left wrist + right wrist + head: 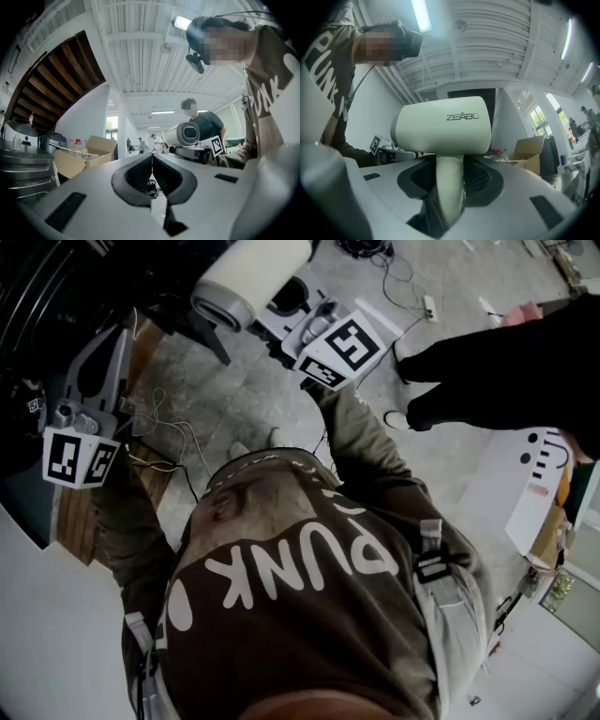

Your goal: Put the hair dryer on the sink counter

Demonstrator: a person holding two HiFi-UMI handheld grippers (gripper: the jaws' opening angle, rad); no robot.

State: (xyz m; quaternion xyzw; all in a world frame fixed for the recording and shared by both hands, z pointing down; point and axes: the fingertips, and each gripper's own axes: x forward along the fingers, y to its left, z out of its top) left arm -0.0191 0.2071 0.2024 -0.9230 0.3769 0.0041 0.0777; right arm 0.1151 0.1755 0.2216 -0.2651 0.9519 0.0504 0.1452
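As right gripper (451,172) clamps, hair dryer (443,124) between fingers (482,178)

White ribbed ceiling (140,47) (tube lights (421,14) on), grey concrete floor (234,390), cardboard box (96,150).

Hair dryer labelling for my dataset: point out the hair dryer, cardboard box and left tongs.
hair dryer (443,125), right gripper view, barrel.
cardboard box (529,151), right gripper view, flap.
left tongs (152,157), left gripper view, closed tips.
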